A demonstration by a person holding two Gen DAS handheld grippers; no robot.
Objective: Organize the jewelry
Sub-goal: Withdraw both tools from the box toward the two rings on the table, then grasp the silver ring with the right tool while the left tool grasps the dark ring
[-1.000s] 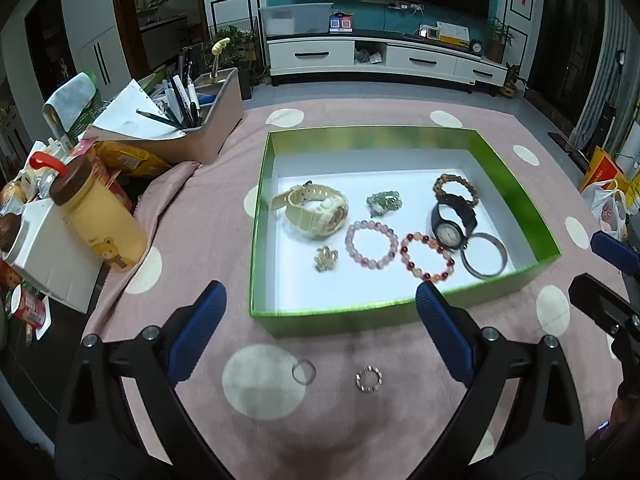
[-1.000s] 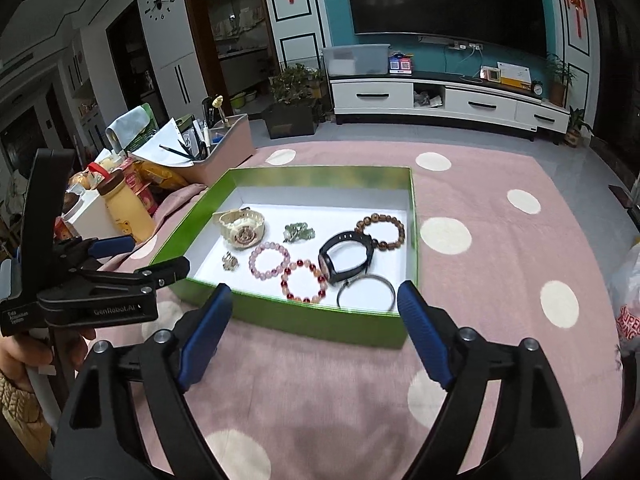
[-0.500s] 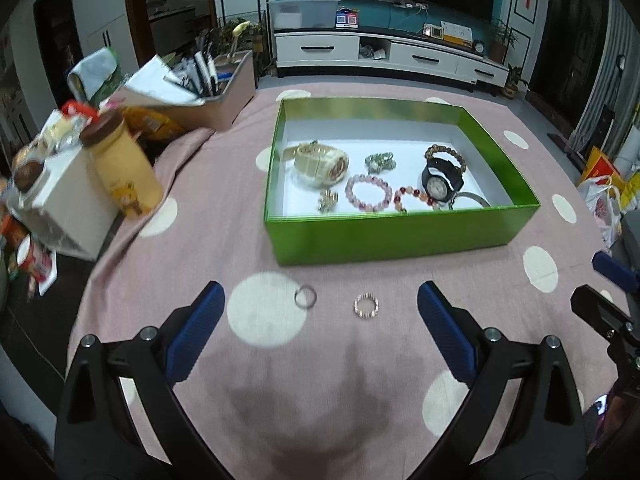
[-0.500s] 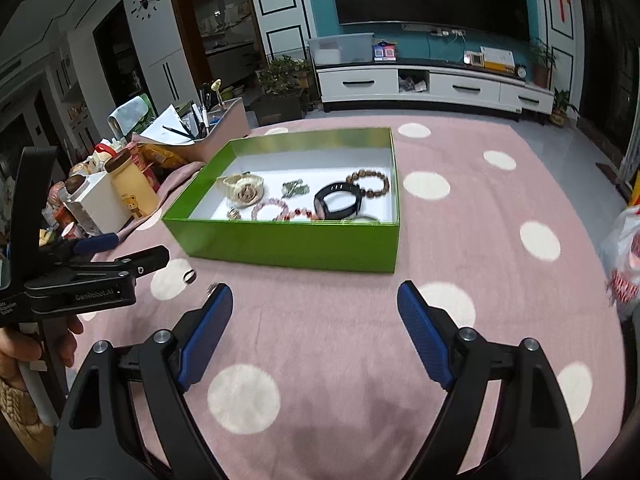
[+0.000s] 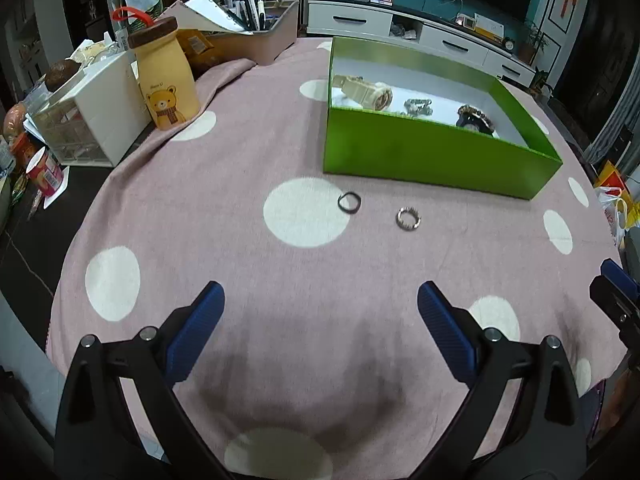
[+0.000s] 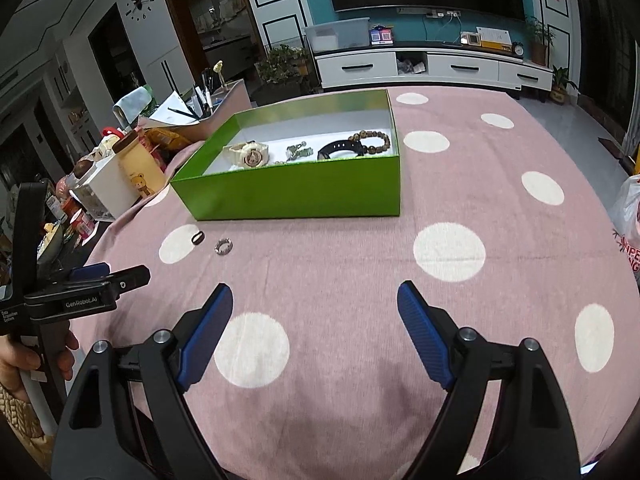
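Observation:
A green box (image 5: 432, 152) (image 6: 296, 192) stands on the pink dotted cloth and holds a cream watch (image 5: 368, 90) (image 6: 246, 154), a black watch (image 6: 340, 149), bead bracelets (image 6: 370, 140) and small charms. Two rings lie on the cloth in front of the box: a dark ring (image 5: 349, 202) (image 6: 197, 237) and a silver beaded ring (image 5: 408, 218) (image 6: 223, 246). My left gripper (image 5: 320, 300) is open and empty, well short of the rings. My right gripper (image 6: 314, 300) is open and empty, to the right of the rings.
At the left stand a yellow bear bottle (image 5: 166, 76), a white drawer unit (image 5: 92, 116) and a pink pen tray (image 5: 256, 36). The left gripper shows in the right wrist view (image 6: 92, 286). The right gripper tip shows at the left view's edge (image 5: 616, 300).
Both grippers have pulled back and lowered away from the box, so it looks farther off and more side-on. The rings lie where they were. Both stay open.

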